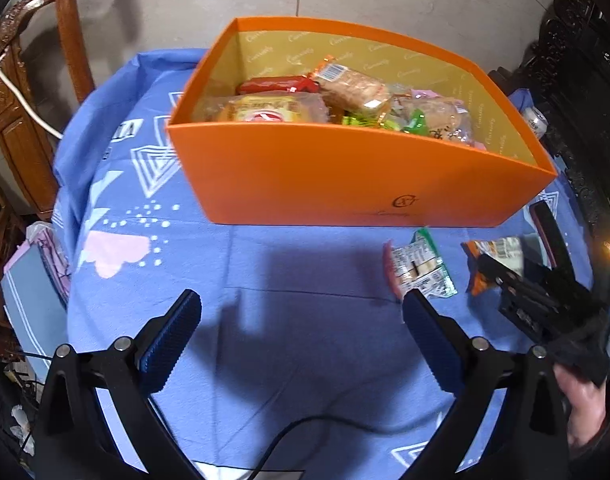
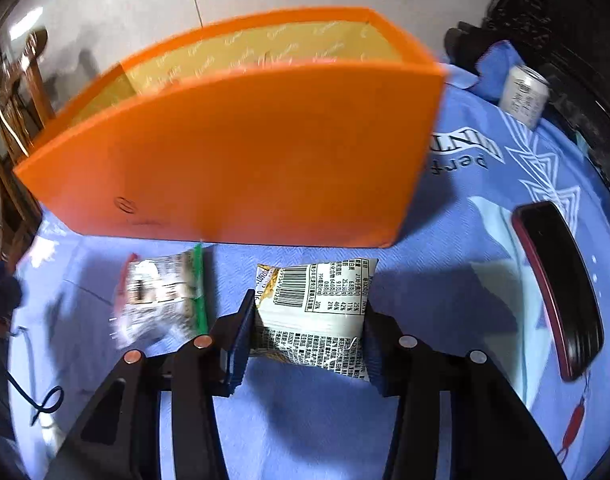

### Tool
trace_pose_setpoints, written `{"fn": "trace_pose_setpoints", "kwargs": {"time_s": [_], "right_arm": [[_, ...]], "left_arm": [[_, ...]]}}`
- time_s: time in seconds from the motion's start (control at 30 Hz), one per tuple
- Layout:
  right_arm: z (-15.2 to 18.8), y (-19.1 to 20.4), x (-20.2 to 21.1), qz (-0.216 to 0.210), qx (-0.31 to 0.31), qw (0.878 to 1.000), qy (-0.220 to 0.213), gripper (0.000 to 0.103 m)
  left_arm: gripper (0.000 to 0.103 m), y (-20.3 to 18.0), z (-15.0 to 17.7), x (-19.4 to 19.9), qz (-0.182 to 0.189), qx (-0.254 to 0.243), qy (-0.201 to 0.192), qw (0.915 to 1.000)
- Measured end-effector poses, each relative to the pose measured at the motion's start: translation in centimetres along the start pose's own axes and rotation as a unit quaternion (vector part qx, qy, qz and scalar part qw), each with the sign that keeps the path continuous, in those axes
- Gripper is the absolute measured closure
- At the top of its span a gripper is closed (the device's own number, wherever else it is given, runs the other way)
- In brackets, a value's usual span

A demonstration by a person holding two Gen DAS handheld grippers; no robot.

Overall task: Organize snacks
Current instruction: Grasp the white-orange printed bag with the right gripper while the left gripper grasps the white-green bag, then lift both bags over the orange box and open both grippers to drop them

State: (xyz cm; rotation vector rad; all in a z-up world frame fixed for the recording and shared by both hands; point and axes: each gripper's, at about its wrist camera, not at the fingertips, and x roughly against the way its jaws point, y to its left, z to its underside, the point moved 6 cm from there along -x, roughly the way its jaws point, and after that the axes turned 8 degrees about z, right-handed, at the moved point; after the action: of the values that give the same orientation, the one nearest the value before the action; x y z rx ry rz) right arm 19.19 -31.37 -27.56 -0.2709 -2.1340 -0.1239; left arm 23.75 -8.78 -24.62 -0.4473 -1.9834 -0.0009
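Note:
An orange box (image 1: 345, 176) stands on the blue tablecloth and holds several wrapped snacks (image 1: 353, 88). In front of it lie a green-edged snack packet (image 1: 419, 268) and a white packet with an orange end (image 1: 493, 256). My left gripper (image 1: 301, 320) is open and empty above bare cloth, left of the green-edged packet. My right gripper (image 2: 309, 332) is shut on the white barcode packet (image 2: 317, 312), just in front of the orange box (image 2: 241, 160). The green-edged packet (image 2: 161, 300) lies to its left. The right gripper (image 1: 545, 280) also shows at the right of the left wrist view.
A black and red phone (image 2: 561, 288) lies on the cloth to the right. A white can (image 2: 523, 94) stands at the far right behind the box. A carved wooden chair (image 1: 29, 92) stands off the table's left. Dark carved furniture (image 1: 577, 60) is at the right.

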Motion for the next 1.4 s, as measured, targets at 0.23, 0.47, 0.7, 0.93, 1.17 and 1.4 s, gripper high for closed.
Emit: {"fn": "trace_pose_setpoints", "kwargs": {"time_s": [0.23, 0.47, 0.7, 0.93, 1.17, 1.4], "right_arm": [[2.2, -0.9, 4.9, -0.018, -0.013, 1.0, -0.019, 0.055], [4.3, -2.3, 4.3, -0.017, -0.039, 0.999, -0.004, 0.055], [5.2, -3.9, 4.3, -0.015, -0.059, 0.998, -0.001, 0.055], [5.3, -4.5, 4.0, -0.013, -0.068, 0.998, -0.002, 0.055], [5.0, -4.3, 4.3, -0.011, -0.066, 0.998, -0.007, 0.055], [4.3, -3.7, 5.5, -0.013, -0.054, 0.998, -0.023, 0.055]], "left_arm": [[0.004, -3.7, -1.2, -3.1, 0.035, 0.001, 0.022, 0.9991], [0.004, -6.7, -0.8, -7.6, 0.035, 0.005, 0.057, 0.9977], [0.005, -8.1, -0.4, -10.5, 0.024, 0.006, 0.07, 0.9973], [0.032, -8.8, -0.8, -11.0, -0.011, -0.024, 0.042, 0.9988], [0.051, -8.7, -1.0, -10.5, -0.022, -0.028, 0.033, 0.9988], [0.051, -8.1, -0.8, -7.8, -0.021, -0.034, 0.006, 0.9992]]}}
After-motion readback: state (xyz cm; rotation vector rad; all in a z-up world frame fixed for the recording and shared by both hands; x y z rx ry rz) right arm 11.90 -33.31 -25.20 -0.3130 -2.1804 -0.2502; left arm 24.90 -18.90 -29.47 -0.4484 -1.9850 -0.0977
